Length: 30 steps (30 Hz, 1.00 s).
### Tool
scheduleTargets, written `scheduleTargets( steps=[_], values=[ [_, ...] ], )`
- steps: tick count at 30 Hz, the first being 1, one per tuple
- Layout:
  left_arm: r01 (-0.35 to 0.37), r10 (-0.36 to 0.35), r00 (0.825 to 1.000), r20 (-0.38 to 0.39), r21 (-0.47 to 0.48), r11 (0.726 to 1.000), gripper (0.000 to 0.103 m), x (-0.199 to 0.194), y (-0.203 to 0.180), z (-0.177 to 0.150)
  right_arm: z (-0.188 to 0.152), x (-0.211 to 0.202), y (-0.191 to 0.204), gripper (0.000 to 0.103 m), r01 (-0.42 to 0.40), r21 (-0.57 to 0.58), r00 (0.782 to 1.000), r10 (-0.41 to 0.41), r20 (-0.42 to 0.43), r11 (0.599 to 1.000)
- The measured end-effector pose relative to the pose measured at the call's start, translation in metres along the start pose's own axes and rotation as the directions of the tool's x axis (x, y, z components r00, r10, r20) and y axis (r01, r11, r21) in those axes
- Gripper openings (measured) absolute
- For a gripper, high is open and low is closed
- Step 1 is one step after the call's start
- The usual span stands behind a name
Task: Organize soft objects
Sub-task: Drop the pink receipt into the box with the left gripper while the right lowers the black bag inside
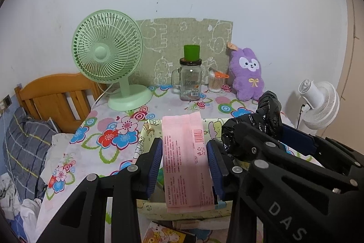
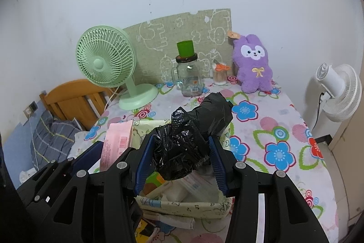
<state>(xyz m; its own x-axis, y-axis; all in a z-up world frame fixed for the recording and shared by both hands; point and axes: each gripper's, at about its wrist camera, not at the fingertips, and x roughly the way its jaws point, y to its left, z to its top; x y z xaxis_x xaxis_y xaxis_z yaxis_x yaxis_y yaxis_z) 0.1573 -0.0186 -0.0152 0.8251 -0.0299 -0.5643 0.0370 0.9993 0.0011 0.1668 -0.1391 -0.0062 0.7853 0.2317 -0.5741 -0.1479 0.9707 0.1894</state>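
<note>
My left gripper (image 1: 184,165) has its fingers clenched on a pink tissue pack (image 1: 187,158), held upright over the fabric basket (image 2: 182,206) at the table's near edge. My right gripper (image 2: 179,165) grasps a crumpled black plastic bag (image 2: 193,138) between its blue pads, also above the basket, just right of the pink pack. Basket already holds small packets and a white roll. Floral table cloth (image 2: 273,129) underneath. Along the far edge: green fan (image 1: 107,56) at the far-left corner, glass jar (image 1: 190,79) with green cup on top, cotton swab tub (image 1: 215,82), purple plush bunny (image 1: 246,74) at the far-right corner. White fan (image 2: 339,90) stands off the right edge.
</note>
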Motion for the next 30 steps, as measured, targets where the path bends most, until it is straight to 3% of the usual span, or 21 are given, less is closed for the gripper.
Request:
scheduleTargets(
  steps=[8,10,11,20,30],
  values=[
    [-0.019,0.019,0.999,-0.041,0.003,1.0,0.044,0.028,0.001,-0.005,-0.004,0.027,-0.005,0.052,-0.001,0.006,0.999,0.002,-0.047,1.0],
    [-0.025,0.025,0.998,-0.06,0.006,1.0,0.067,0.034,0.002,-0.007,-0.005,0.033,-0.006,0.052,-0.004,0.007,0.998,0.004,-0.06,1.0],
    [-0.032,0.033,0.997,-0.064,0.007,0.999,0.07,0.036,0.002,-0.008,-0.006,0.037,-0.007,0.052,-0.007,0.012,0.998,0.008,-0.068,1.0],
    [-0.045,0.043,0.992,-0.12,-0.021,0.999,0.078,0.053,0.015,-0.014,-0.009,0.064,0.002,0.054,-0.015,-0.017,0.995,0.014,-0.1,1.0],
    [0.012,-0.016,0.991,-0.131,-0.031,0.999,0.087,0.055,0.018,-0.015,-0.008,0.076,0.007,0.084,-0.039,-0.033,0.995,0.035,-0.091,0.999]
  ],
)
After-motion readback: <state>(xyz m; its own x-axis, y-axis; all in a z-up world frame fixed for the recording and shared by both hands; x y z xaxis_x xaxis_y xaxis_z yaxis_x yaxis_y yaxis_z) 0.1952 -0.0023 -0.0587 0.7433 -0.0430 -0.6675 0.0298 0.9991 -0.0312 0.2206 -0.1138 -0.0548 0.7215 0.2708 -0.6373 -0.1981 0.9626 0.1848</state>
